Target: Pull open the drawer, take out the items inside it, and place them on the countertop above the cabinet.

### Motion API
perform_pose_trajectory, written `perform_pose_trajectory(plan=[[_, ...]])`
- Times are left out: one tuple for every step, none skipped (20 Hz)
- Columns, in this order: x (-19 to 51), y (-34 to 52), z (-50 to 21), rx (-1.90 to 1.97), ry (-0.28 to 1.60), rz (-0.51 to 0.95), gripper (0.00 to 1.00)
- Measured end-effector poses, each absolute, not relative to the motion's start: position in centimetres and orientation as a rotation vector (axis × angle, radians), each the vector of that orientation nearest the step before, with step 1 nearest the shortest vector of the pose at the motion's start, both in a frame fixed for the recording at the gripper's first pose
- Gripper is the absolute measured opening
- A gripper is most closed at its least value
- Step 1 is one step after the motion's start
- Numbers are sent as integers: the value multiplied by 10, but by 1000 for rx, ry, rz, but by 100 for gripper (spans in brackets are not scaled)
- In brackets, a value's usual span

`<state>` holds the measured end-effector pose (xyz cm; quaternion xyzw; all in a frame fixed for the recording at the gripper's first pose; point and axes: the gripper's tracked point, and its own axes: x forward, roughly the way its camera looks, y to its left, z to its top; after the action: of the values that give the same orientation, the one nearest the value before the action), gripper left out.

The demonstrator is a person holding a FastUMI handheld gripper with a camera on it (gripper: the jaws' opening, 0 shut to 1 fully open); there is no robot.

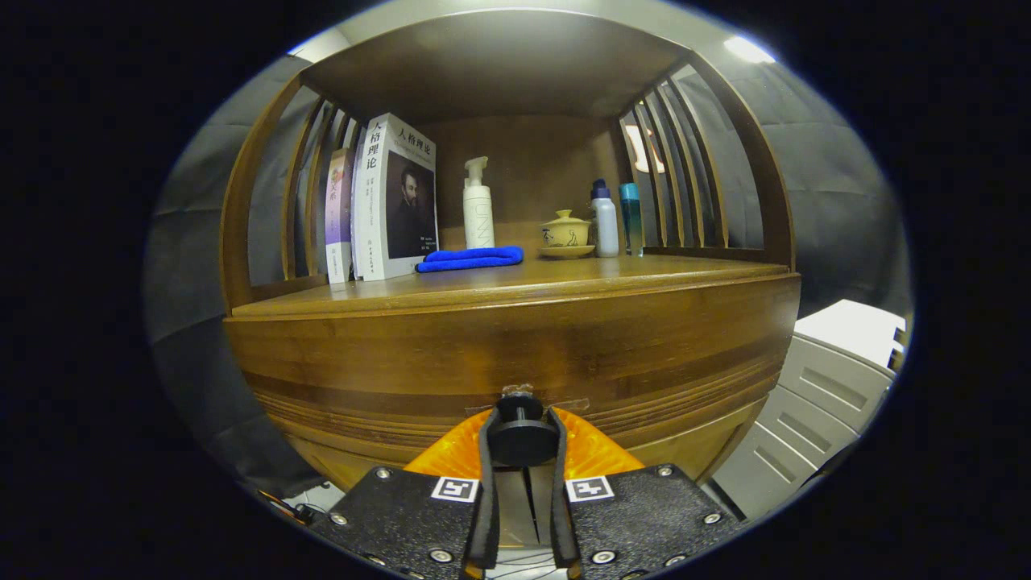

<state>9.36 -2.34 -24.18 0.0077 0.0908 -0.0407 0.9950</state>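
Drawer (515,362) of a wooden cabinet sits closed, its round dark knob (522,431) pinched between both fingers of the claw (522,435). Opening appears about to begin; a straight pull back looks needed next. Above, the desk (564,278) carries books (387,201), a blue cloth (471,258), bottles (478,205) and a lidded cup (566,229).

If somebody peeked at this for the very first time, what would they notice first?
Probably the round black drawer knob, sitting right between the gripper fingers, which close around it against the curved brown wooden cabinet front. Next, the folded bright blue cloth on the wooden countertop above, lying in front of a tall white pump bottle and beside a big white book with a portrait cover.
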Motion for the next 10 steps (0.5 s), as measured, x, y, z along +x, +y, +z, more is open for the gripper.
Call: perform_pose_trajectory(plan=[[93, -24, -242, 19, 184, -81, 25], [93, -23, -242, 31, 189, -75, 25], [91, -23, -242, 43, 191, -69, 25], [89, -23, -242, 46, 193, -65, 25], [84, -24, -243, 40, 194, -63, 25], [79, -24, -242, 33, 195, -62, 25], [74, -24, -242, 29, 195, -63, 25], [67, -24, -241, 30, 196, -62, 25], [60, -24, -241, 31, 198, -61, 25], [52, -24, -241, 31, 200, -62, 25]])
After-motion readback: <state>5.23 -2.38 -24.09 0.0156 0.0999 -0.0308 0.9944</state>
